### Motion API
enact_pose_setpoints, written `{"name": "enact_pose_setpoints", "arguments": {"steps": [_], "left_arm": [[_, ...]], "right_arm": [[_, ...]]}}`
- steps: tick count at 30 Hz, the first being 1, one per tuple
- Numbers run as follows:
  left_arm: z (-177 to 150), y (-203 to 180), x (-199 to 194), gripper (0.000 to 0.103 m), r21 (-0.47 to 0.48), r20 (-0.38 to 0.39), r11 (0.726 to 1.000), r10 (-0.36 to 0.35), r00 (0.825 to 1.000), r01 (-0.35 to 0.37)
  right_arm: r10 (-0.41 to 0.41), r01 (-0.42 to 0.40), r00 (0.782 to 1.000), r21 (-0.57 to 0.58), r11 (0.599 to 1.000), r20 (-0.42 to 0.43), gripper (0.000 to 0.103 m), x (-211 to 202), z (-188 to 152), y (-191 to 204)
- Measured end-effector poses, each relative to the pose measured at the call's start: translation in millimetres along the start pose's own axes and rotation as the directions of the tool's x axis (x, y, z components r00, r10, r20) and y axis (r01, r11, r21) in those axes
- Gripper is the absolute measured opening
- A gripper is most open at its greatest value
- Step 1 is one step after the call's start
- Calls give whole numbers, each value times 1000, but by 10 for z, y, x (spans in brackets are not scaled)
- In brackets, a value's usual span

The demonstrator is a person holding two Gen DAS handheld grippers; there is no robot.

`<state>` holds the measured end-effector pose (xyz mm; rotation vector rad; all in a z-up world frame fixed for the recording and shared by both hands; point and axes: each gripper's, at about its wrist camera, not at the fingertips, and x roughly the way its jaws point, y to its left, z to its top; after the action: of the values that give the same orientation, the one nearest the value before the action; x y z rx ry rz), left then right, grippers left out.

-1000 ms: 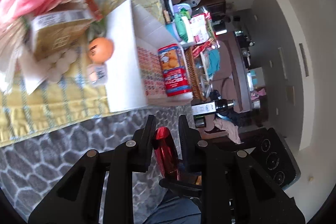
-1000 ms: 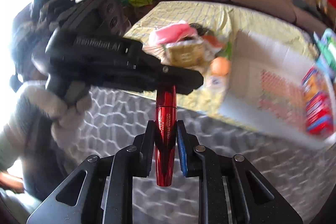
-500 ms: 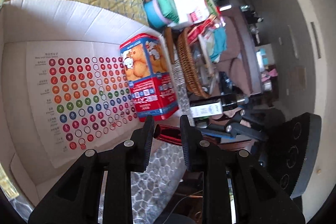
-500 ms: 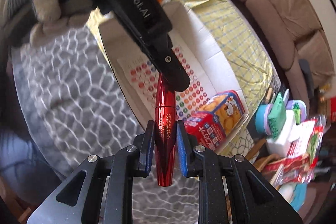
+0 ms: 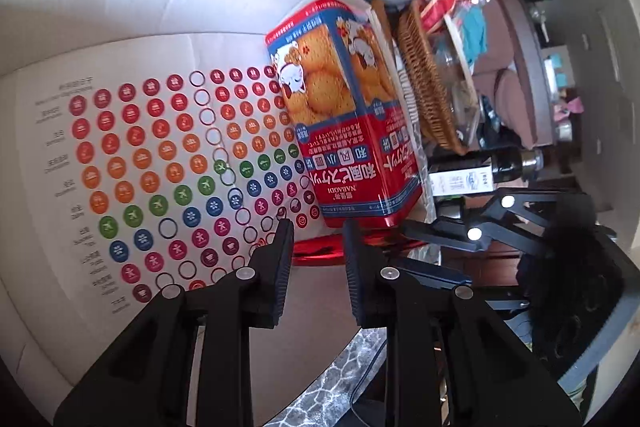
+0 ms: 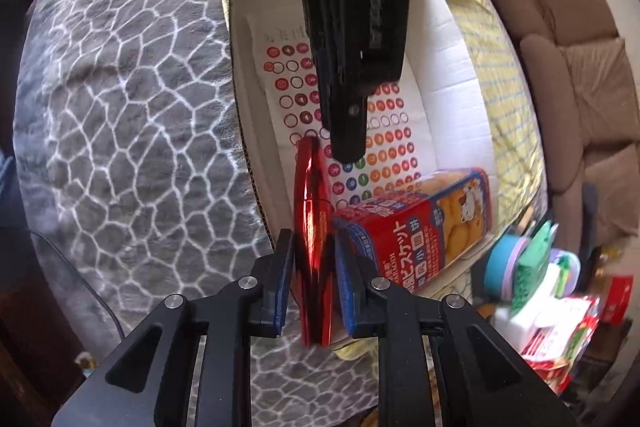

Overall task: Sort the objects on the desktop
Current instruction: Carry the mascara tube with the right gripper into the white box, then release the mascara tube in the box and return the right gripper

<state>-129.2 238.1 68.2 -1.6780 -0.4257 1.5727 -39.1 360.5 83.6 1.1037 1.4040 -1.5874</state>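
Observation:
A glossy red mascara tube stands between the blue pads of my right gripper, which is shut on its lower half. The tube hangs over the near edge of a white cardboard box. A sheet of coloured dots lines the box floor, and a red and blue biscuit box lies on it. My left gripper is open above that sheet. The tube's far end shows crosswise just past its fingertips. In the right wrist view the left gripper comes down beside the tube's top.
A grey blanket with a white web pattern lies left of the box. Beyond the box are a yellow checked cloth and a brown sofa. A wicker basket, a dark bottle and cluttered packets crowd the box's far end.
Both grippers carried the tube from above the grey blanket to over the white box. The left jaws, shut on the tube a second ago, have spread apart off it.

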Motion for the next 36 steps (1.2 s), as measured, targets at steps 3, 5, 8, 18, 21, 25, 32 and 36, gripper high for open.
{"name": "enact_pose_setpoints", "arguments": {"steps": [3,5,8,18,21,25,32,36], "left_arm": [[-16,-44,71,26,5,-17,1000,9,1000,-9],[-33,-75,92,26,10,-21,1000,16,1000,-16],[-72,-112,8,26,19,-10,1000,-5,1000,5],[-708,-110,-1246,61,175,231,972,113,966,-156],[-1010,225,-1731,77,127,322,962,190,928,-241],[-1421,786,-2286,81,18,397,963,241,886,-269],[-1840,1614,-2661,82,-80,425,914,393,815,-399],[-1902,1853,-2583,82,-82,416,910,401,816,-406]], "right_arm": [[-31,31,999,26,999,-9,27,-59,-96,-28],[-42,43,999,94,995,-12,27,-140,-177,-109],[-64,52,997,243,969,40,29,-363,-295,-262],[-116,-122,946,665,737,302,57,-975,226,-456],[-120,-184,921,685,705,371,63,-1046,646,-370],[-98,-270,893,697,664,439,65,-1051,1173,-285],[-63,-431,837,726,537,544,67,-775,1890,-261],[-36,-459,837,736,497,546,68,-583,2214,-197]]}}
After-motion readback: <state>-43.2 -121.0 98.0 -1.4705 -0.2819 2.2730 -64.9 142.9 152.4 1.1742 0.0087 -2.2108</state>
